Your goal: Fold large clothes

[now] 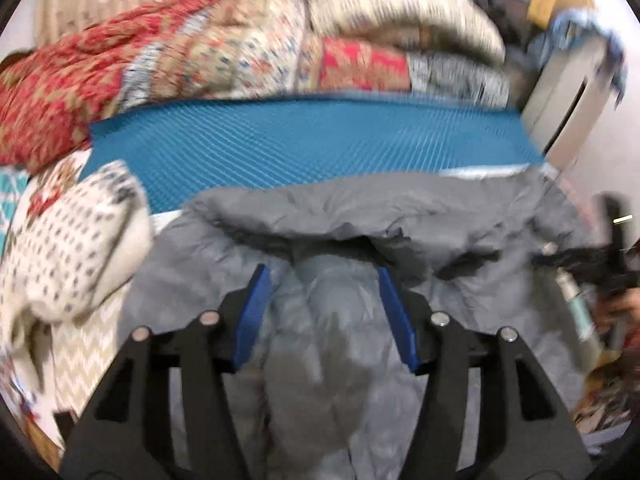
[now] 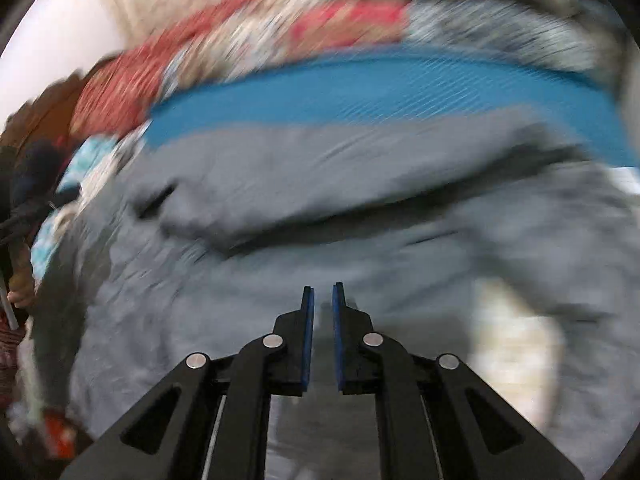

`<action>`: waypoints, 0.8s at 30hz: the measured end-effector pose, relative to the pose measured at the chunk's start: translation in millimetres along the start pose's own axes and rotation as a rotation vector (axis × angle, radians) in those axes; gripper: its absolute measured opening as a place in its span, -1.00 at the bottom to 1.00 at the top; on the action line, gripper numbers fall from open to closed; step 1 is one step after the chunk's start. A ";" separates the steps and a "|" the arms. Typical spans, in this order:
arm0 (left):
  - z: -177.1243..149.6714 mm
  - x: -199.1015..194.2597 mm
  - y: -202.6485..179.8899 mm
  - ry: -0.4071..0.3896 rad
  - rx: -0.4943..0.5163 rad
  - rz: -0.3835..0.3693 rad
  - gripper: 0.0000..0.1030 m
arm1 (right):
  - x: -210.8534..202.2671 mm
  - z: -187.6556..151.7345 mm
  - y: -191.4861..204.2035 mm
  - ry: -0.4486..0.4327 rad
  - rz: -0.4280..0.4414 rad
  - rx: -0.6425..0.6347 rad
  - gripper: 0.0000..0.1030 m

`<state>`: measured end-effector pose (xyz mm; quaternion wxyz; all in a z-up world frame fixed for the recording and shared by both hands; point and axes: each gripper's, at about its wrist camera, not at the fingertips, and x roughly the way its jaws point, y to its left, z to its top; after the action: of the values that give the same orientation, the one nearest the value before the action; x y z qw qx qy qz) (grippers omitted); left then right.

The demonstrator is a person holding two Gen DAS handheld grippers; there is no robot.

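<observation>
Behind everything, a patchwork quilt (image 1: 200, 60) lies bunched along a blue ribbed mat (image 1: 312, 136). On the mat's near edge rests the grey jacket (image 1: 360, 216), rumpled, spreading toward the cameras. Left gripper (image 1: 320, 276) hangs over it with its jaws wide apart. Right gripper (image 2: 323, 292) has its jaws nearly together; blur hides whether cloth sits between. No containers show.

Right wrist view is heavily motion-blurred: the grey garment (image 2: 320, 208) and patterned bedding (image 2: 256, 32) smear into streaks. Whether the right gripper (image 2: 323, 292) pinches any cloth is unclear. The garment's lower part is cut off by the picture's edge.
</observation>
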<state>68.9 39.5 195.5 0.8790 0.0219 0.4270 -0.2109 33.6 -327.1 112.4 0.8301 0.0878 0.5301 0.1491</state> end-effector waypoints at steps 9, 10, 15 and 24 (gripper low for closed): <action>-108.8 -43.4 55.4 0.037 -0.088 0.217 0.10 | 54.1 145.2 38.1 -0.317 -0.071 0.007 1.03; -116.4 -39.0 62.6 0.065 -0.098 0.299 0.10 | 54.9 154.7 31.6 -0.360 -0.150 0.072 1.00; -138.4 -40.1 115.2 0.123 -0.268 0.348 0.10 | 69.0 128.9 37.3 -0.291 -0.129 0.160 0.98; -151.7 -47.3 143.6 0.127 -0.449 0.230 0.26 | 20.3 -27.3 120.2 -0.201 0.097 0.016 0.67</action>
<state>-13.4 220.0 114.8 0.8516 -0.1122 0.5121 -0.0078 -1.7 -207.6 120.0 0.8702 0.1344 0.4404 0.1752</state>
